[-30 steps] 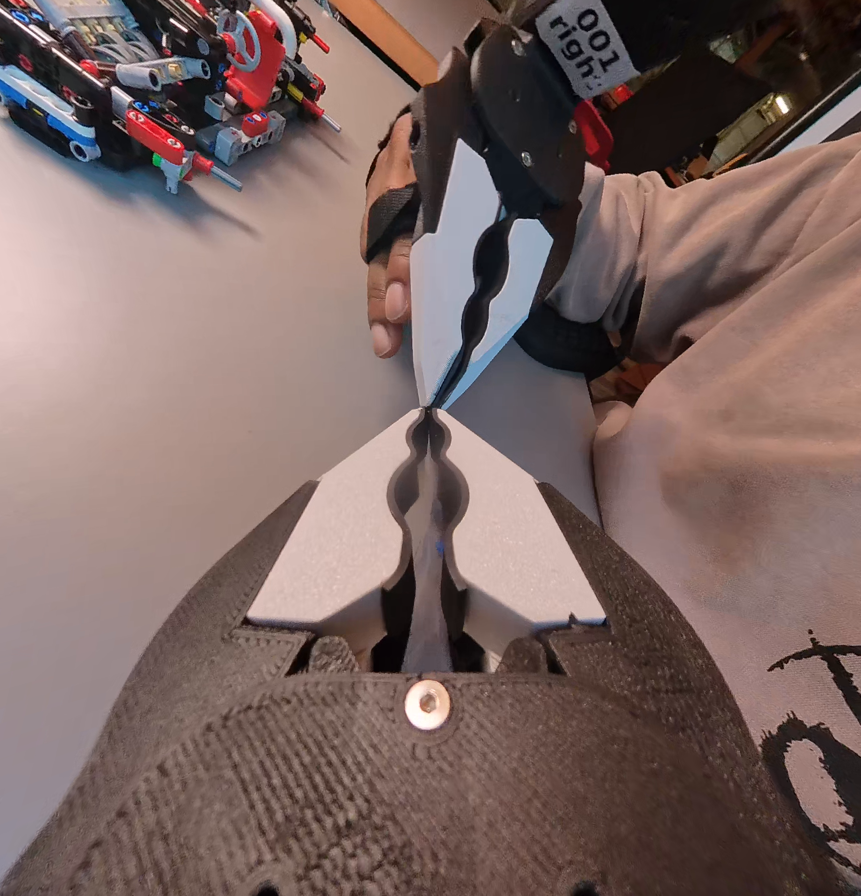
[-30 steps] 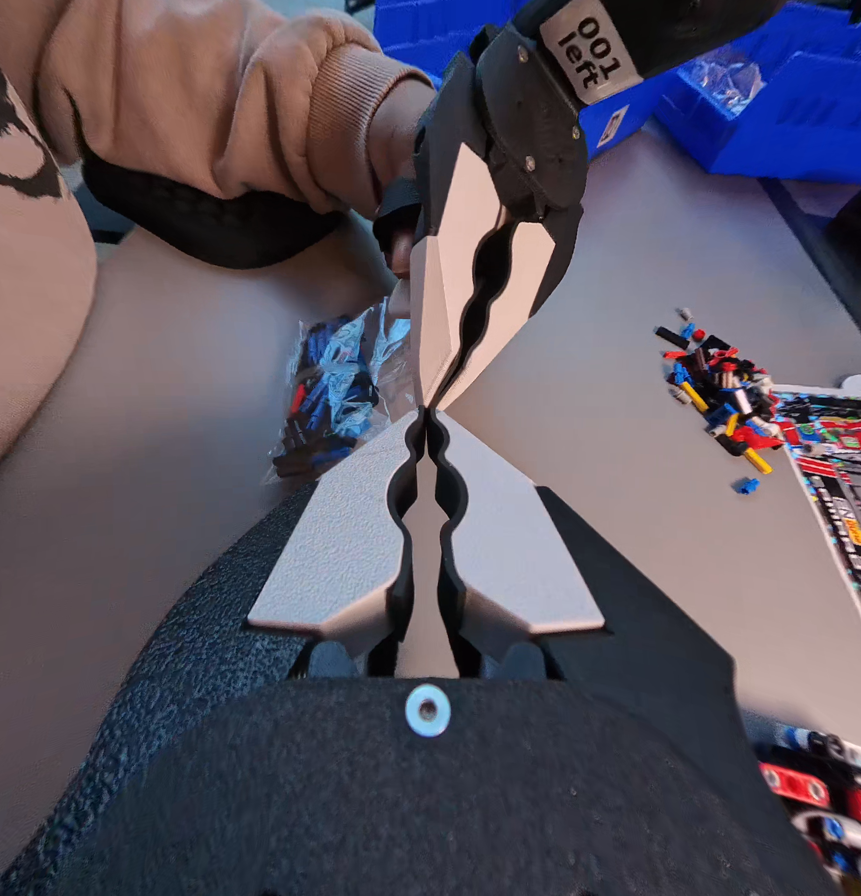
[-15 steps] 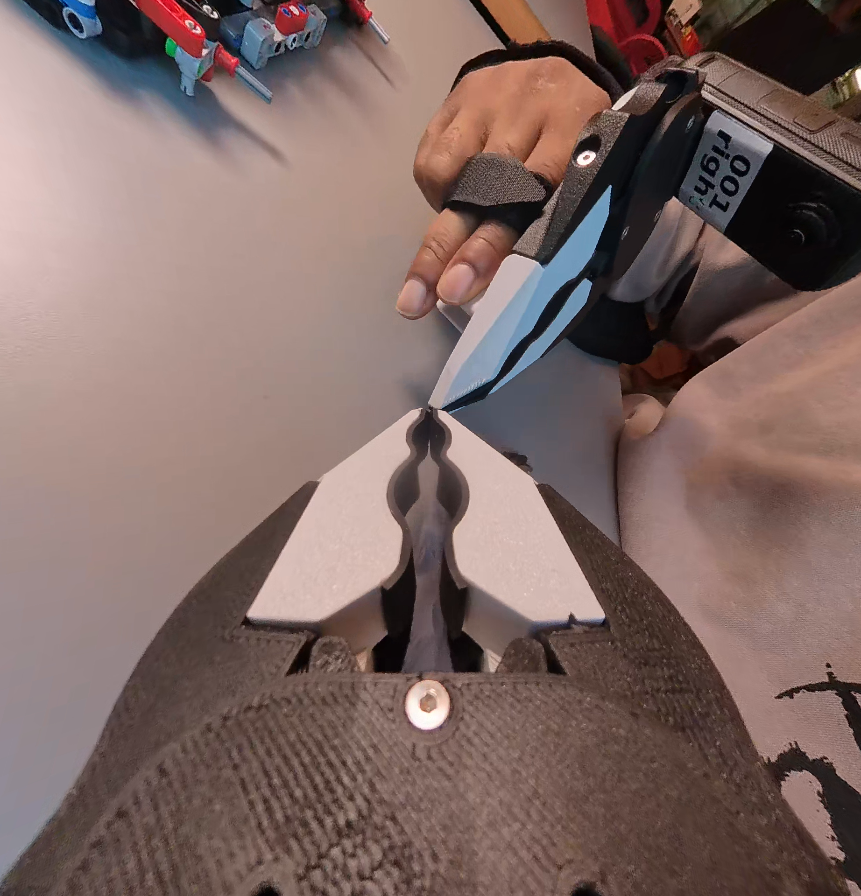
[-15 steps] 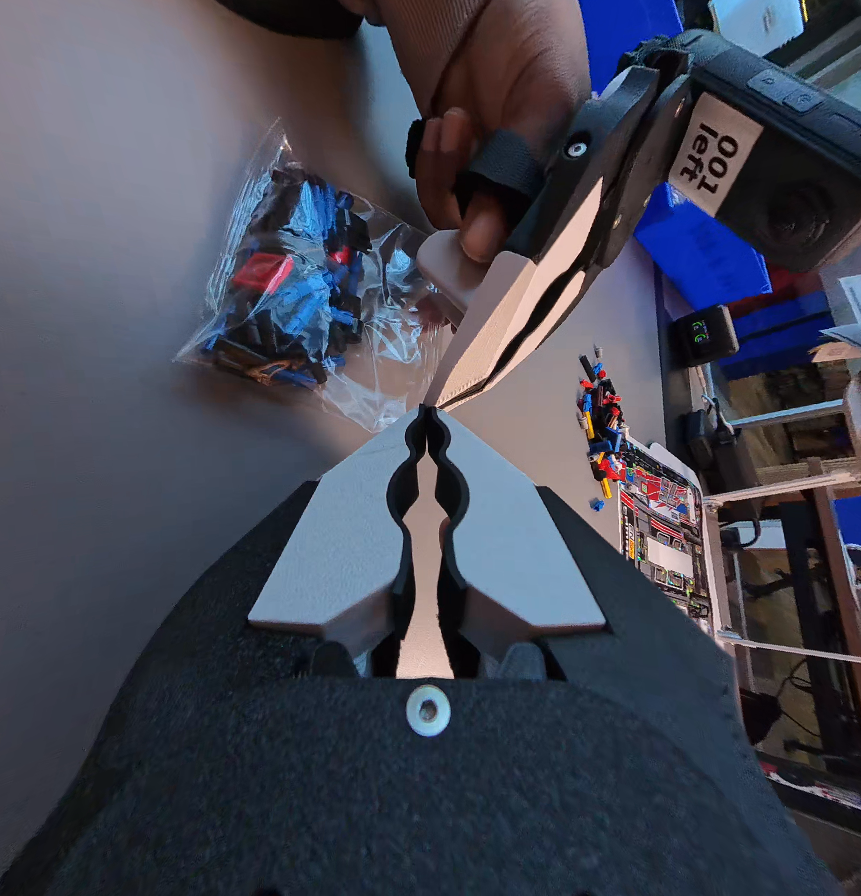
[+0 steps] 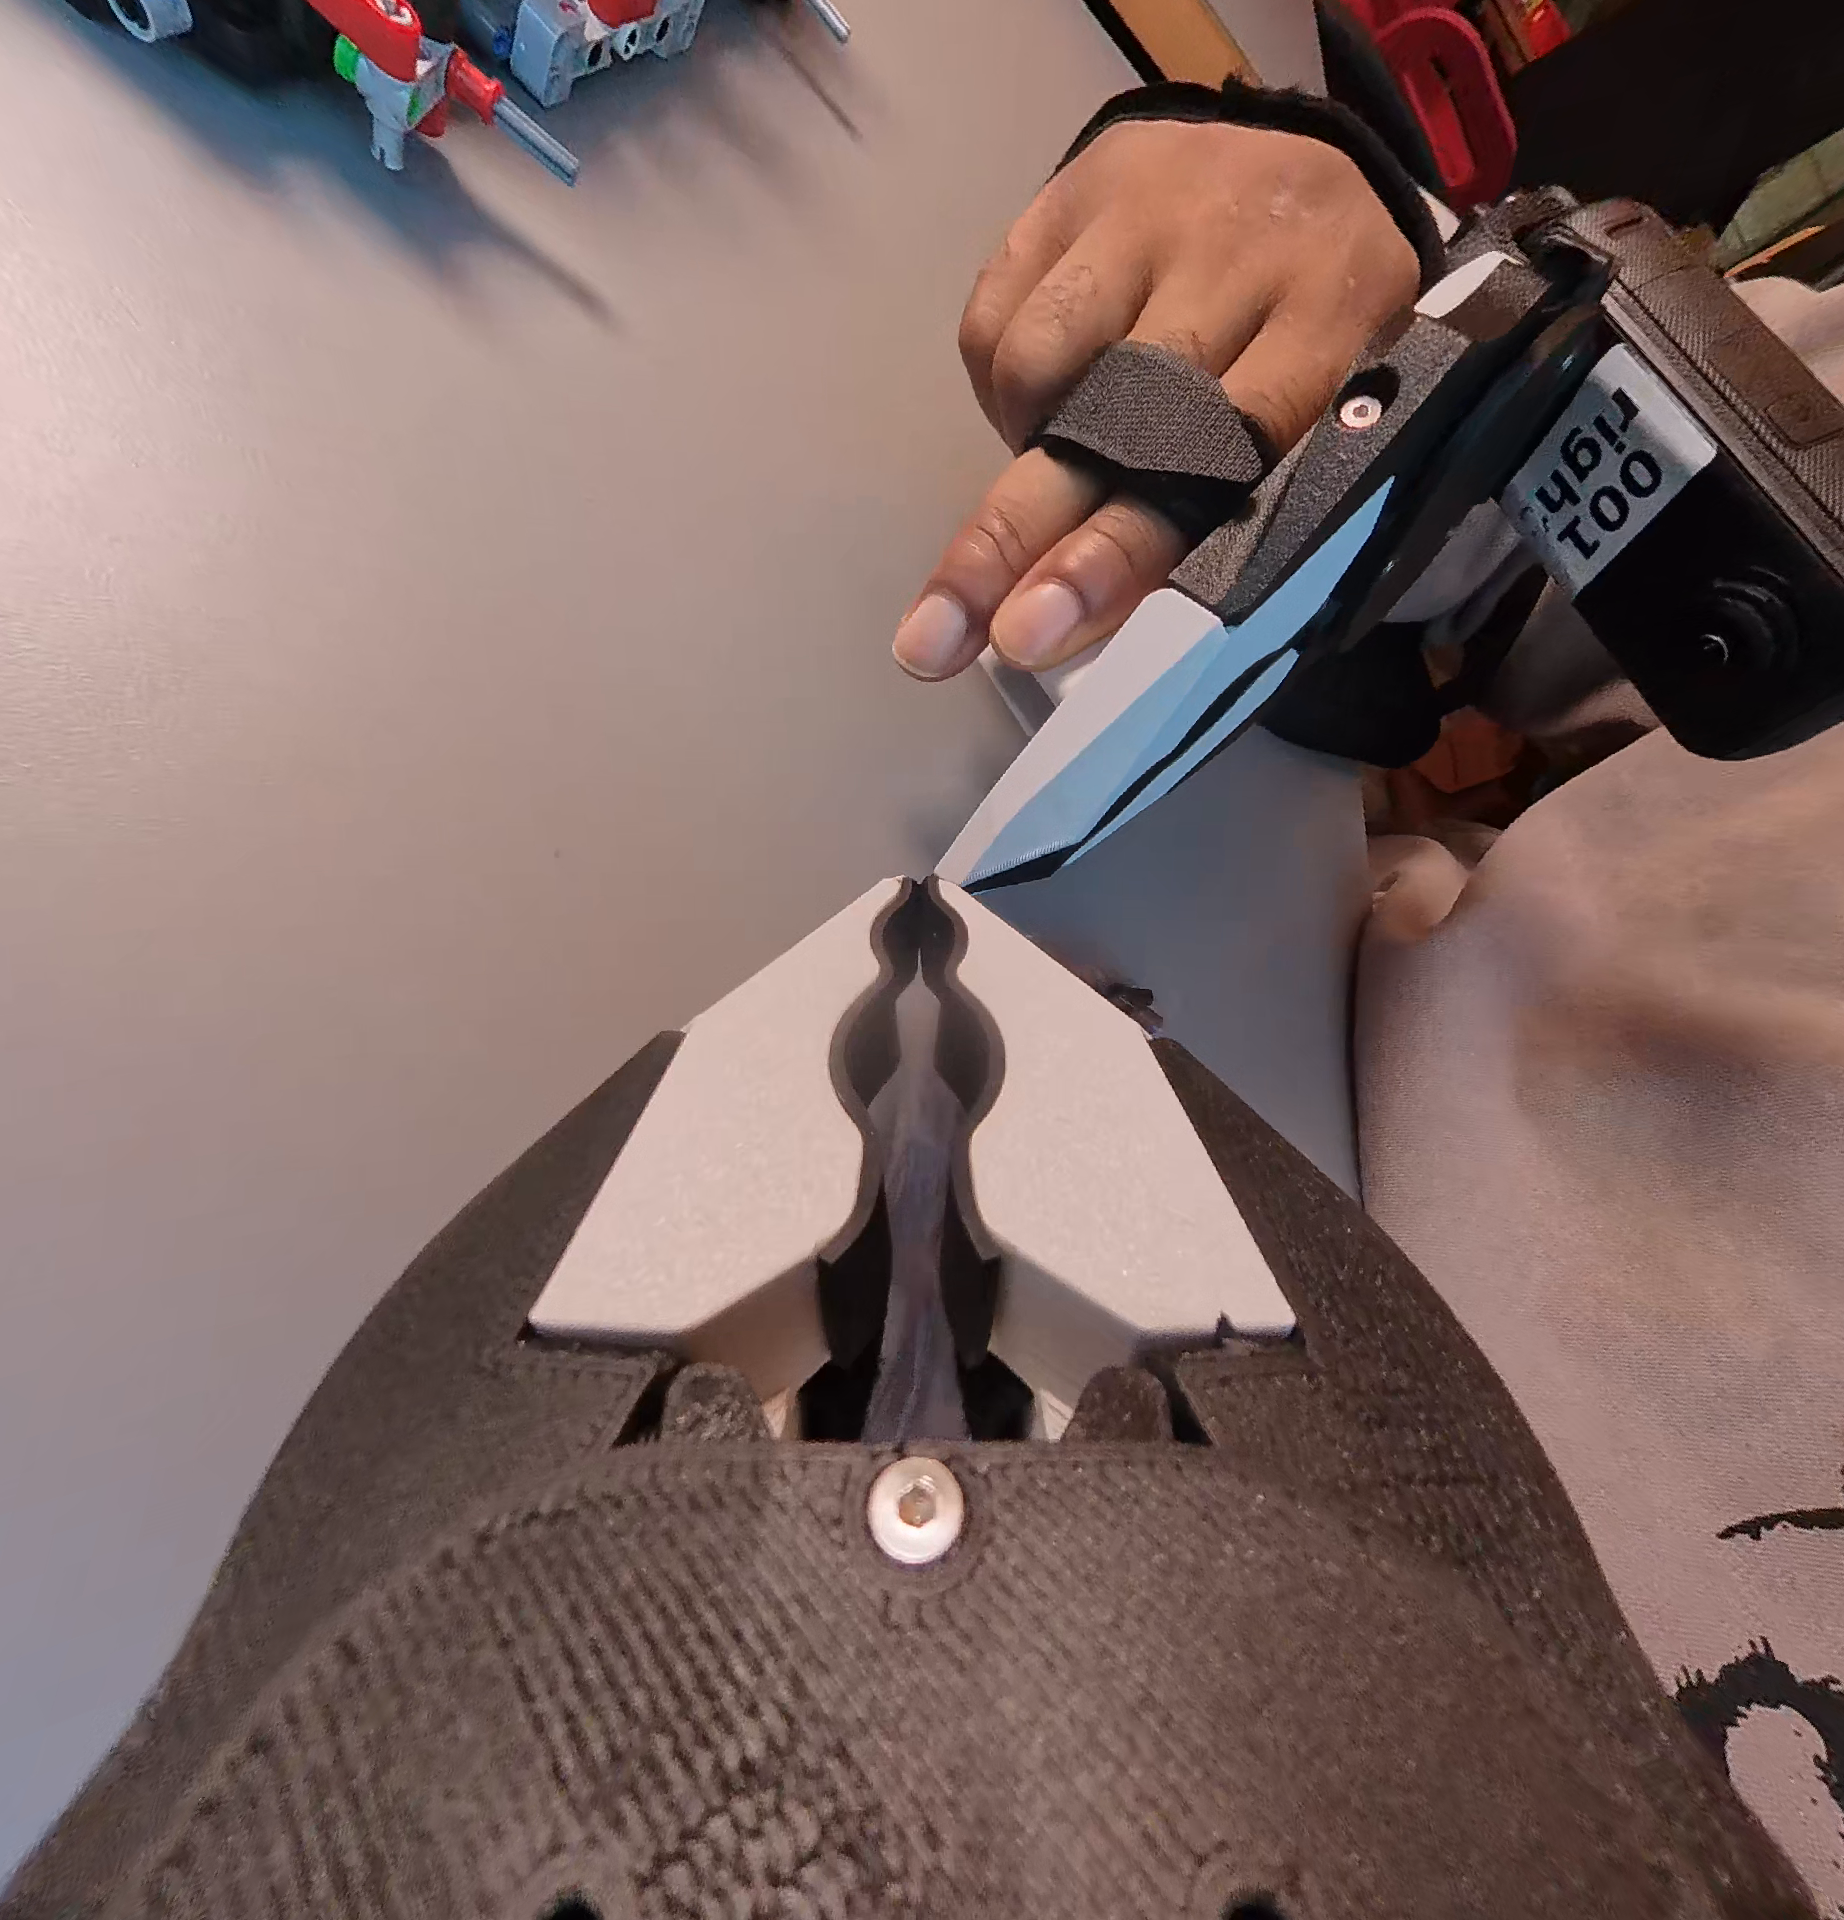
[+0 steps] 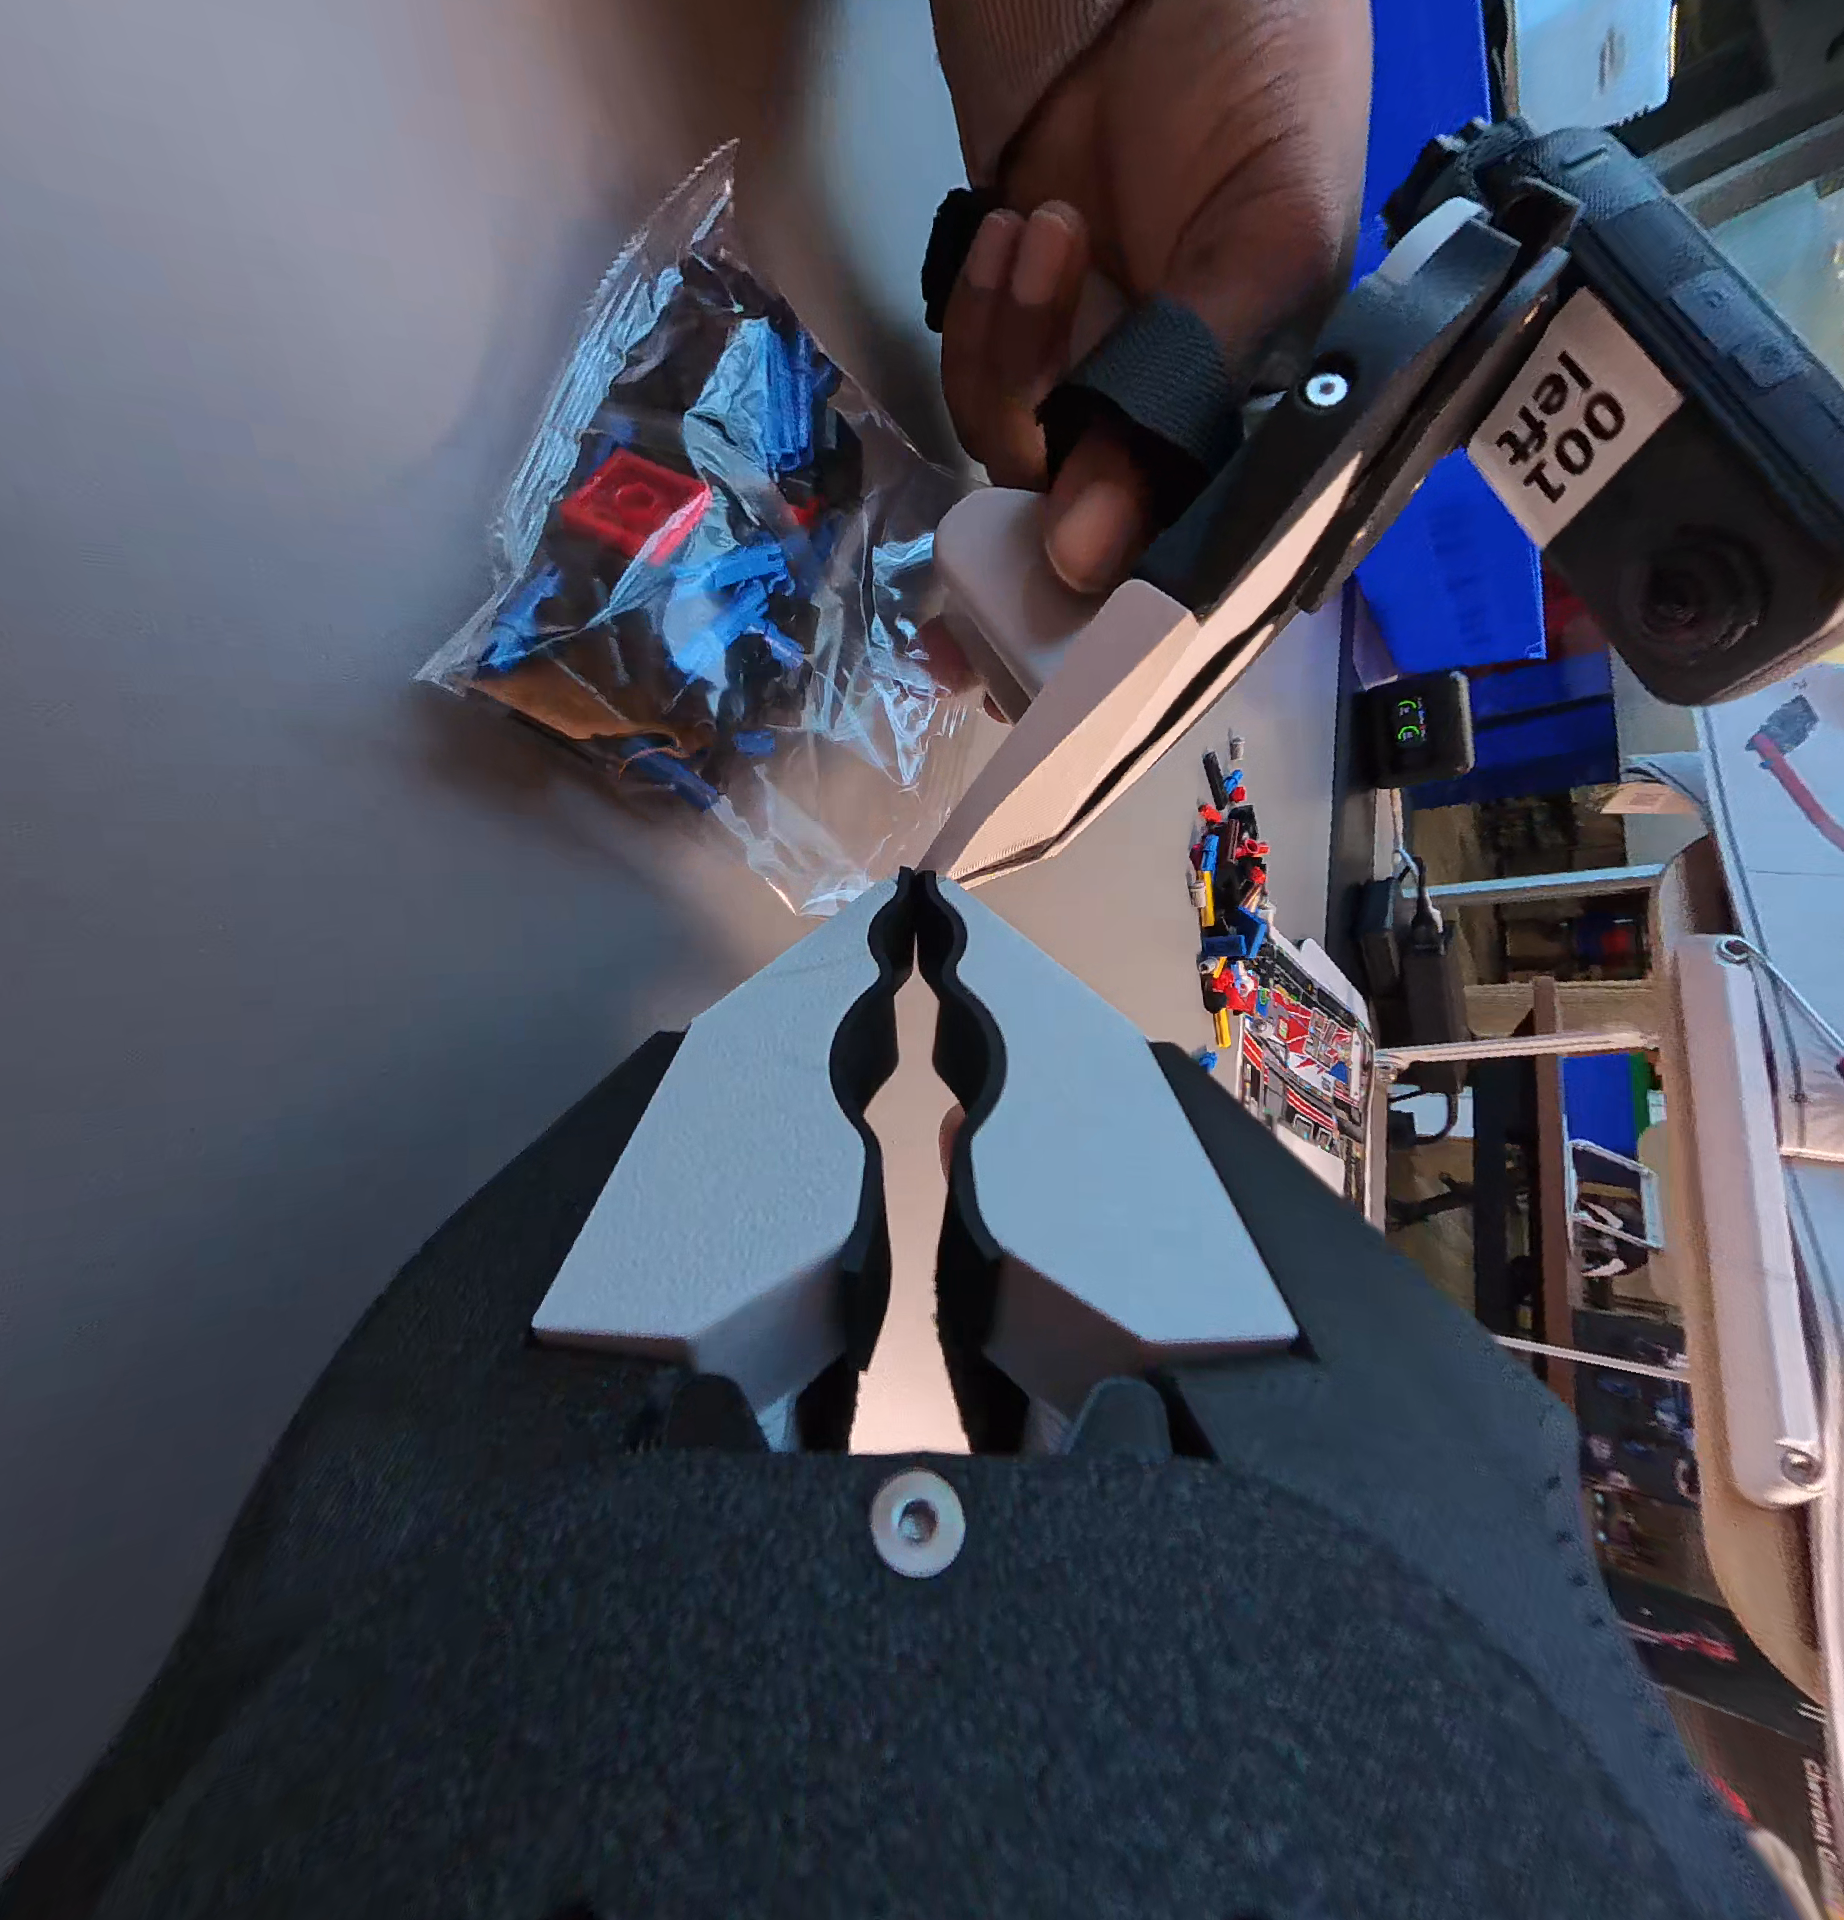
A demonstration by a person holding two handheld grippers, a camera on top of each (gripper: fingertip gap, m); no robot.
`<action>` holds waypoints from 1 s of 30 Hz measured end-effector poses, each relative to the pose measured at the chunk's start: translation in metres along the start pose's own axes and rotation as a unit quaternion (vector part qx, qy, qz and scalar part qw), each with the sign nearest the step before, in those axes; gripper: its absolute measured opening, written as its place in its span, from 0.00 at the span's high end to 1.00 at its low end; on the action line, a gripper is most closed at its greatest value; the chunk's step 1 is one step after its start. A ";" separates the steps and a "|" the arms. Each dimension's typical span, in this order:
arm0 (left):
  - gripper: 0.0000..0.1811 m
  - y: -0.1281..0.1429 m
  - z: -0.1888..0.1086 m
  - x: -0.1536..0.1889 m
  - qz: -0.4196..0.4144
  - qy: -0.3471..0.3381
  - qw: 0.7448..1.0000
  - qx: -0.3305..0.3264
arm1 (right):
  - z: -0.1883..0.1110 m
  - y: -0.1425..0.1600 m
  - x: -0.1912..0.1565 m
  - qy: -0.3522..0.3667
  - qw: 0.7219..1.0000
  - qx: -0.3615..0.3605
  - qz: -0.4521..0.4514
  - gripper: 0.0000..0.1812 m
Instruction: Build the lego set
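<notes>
1. Our left gripper (image 5: 920, 883) and right gripper (image 6: 918, 878) meet tip to tip at mid-frame. Both jaws look closed; whether they pinch anything, we cannot tell. We judge we are mating or passing a tiny part.
2. Behind, left of centre in the right view, a bag (image 6: 689, 582) of pieces lies on the desk (image 6: 222, 727).
3. Loose pieces (image 6: 1224, 862) lie right of centre there.
4. The model (image 5: 461, 62) sits upper left in the left view, well apart.

Bag (image 6: 689, 582): clear, holds blue, black, red pieces; lies on table.
Loose pieces (image 6: 1230, 862): small pile beside booklet.
Model (image 5: 461, 52): partly built, far edge.
</notes>
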State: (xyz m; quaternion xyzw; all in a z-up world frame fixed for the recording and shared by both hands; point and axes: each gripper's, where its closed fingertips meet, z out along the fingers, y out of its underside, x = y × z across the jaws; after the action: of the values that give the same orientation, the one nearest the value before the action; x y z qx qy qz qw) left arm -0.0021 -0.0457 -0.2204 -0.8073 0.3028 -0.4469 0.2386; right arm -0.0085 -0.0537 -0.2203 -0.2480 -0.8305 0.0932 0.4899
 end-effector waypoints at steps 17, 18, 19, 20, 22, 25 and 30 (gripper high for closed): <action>1.00 -0.022 -0.020 0.007 0.048 -0.015 0.997 0.056 | -0.032 -0.011 0.034 0.007 0.959 0.144 0.246 1.00; 1.00 -0.023 -0.021 0.008 0.048 -0.013 0.997 0.061 | -0.032 -0.011 0.035 0.006 0.955 0.149 0.255 1.00; 1.00 -0.023 -0.021 0.008 0.050 -0.012 0.997 0.064 | -0.032 -0.010 0.036 0.003 0.953 0.151 0.263 1.00; 1.00 -0.023 -0.021 0.009 0.051 -0.010 0.996 0.066 | -0.031 -0.009 0.036 0.002 0.952 0.151 0.267 1.00; 1.00 -0.022 -0.022 0.009 0.053 -0.007 0.996 0.067 | -0.029 -0.005 0.036 -0.002 0.948 0.147 0.283 1.00; 1.00 -0.024 -0.023 0.014 0.064 0.001 0.995 0.077 | -0.027 0.002 0.034 -0.015 0.940 0.138 0.312 1.00; 1.00 -0.034 -0.026 0.029 0.102 0.015 0.989 0.102 | -0.029 0.003 0.030 -0.058 0.918 0.154 0.362 0.93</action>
State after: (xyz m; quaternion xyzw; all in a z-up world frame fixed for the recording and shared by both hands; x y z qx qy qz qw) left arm -0.0037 -0.0452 -0.1691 -0.7367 0.3401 -0.4604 0.3599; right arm 0.0060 -0.0393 -0.1838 -0.4477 -0.6863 0.4047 0.4059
